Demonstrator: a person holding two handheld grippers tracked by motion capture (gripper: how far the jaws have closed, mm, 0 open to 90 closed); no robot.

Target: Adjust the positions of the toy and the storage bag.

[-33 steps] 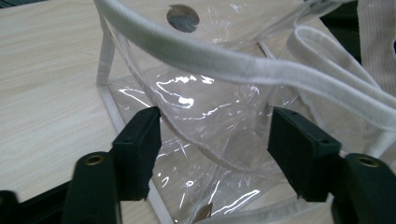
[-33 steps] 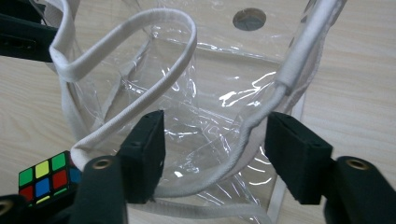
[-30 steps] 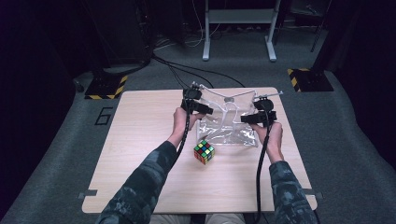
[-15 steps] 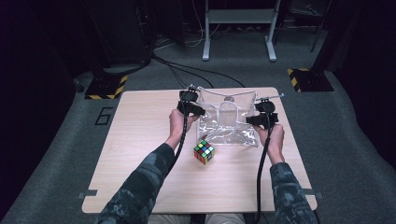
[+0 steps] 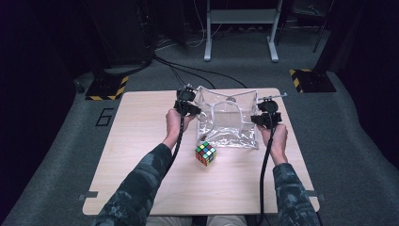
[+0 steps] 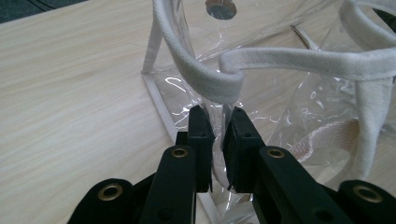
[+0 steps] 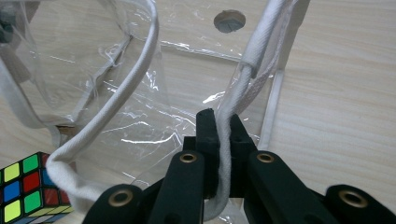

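Observation:
A clear plastic bag with white fabric trim stands open at the far middle of the wooden table. My left gripper is at the bag's left edge. Its jaws have just been closing and are shut on the clear bag wall, right below a white strap. My right gripper is at the bag's right edge. Its jaws have just been closing too, and they pinch the white strap of the bag. A colourful puzzle cube lies in front of the bag, also seen low left as the cube.
A round hole in the tabletop shows through the bag. Behind the table stand a grey frame and two yellow-and-black striped feet. Cables run over the grey floor. The near half of the table lies between the person's forearms.
Both grippers' jaws have closed onto the bag's edges. The hands have hardly shifted, and the bag's mouth is held a little more open between them.

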